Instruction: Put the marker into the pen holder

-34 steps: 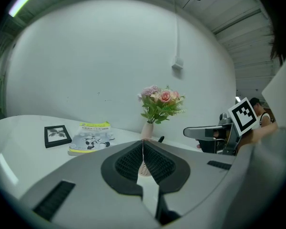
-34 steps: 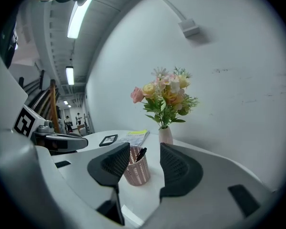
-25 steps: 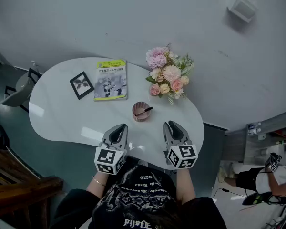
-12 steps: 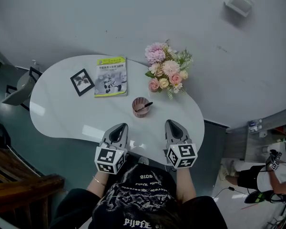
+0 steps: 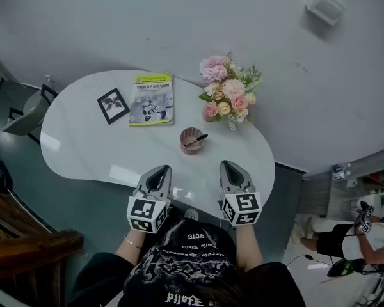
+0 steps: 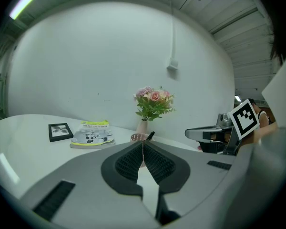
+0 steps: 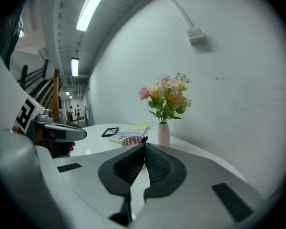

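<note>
My right gripper (image 5: pixel 230 166) had just pressed its jaws together on nothing, and my left gripper (image 5: pixel 160 170) sat closed and empty too. The marker (image 5: pixel 197 138) already leaned inside the pen holder (image 5: pixel 185 148), well apart from the 2 grippers, so I judged the task done.

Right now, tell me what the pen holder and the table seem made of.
Pen holder: pinkish-brown, matt, with what looks like a finely ribbed wall; probably plastic or ceramic, unclear.
Table: white, smooth, glossy, mirroring light patches; likely lacquer or laminate.
</note>
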`<state>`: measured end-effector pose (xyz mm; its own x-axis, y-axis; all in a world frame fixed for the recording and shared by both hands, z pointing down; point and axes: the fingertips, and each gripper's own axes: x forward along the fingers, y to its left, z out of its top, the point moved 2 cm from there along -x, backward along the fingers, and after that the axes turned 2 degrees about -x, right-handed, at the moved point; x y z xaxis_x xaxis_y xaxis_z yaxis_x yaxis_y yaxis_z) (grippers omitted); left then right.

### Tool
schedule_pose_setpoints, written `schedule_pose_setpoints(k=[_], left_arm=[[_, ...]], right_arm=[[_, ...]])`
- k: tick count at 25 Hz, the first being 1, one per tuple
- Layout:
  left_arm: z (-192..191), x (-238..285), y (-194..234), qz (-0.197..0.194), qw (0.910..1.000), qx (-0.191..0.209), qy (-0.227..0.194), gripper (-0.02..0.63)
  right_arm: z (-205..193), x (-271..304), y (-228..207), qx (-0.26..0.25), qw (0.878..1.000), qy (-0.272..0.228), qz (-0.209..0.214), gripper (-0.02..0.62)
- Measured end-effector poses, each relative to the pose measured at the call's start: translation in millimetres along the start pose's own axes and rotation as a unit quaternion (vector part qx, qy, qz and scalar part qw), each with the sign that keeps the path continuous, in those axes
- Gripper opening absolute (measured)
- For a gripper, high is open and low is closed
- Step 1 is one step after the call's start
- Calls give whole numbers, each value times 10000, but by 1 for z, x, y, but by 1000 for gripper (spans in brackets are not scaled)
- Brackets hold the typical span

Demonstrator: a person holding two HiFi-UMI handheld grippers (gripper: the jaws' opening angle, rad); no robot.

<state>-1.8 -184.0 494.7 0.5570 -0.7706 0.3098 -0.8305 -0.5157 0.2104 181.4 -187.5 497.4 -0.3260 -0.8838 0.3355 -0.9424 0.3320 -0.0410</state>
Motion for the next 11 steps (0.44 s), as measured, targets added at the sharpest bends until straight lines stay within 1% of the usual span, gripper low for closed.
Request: schedule_pose_setpoints(k=[4, 8, 11], left_arm=[[-2, -4, 1, 34, 10000, -10, 1, 25], [-5, -8, 3, 77, 9999, -84, -13, 25], [-6, -9, 6, 82, 9999, -70, -2, 25]], right_arm=[[-1, 3, 6, -153, 9999, 48, 59, 28], [-1, 5, 9, -58, 9999, 21, 88, 28], [-3, 7, 11, -145, 9999, 56, 61, 28]])
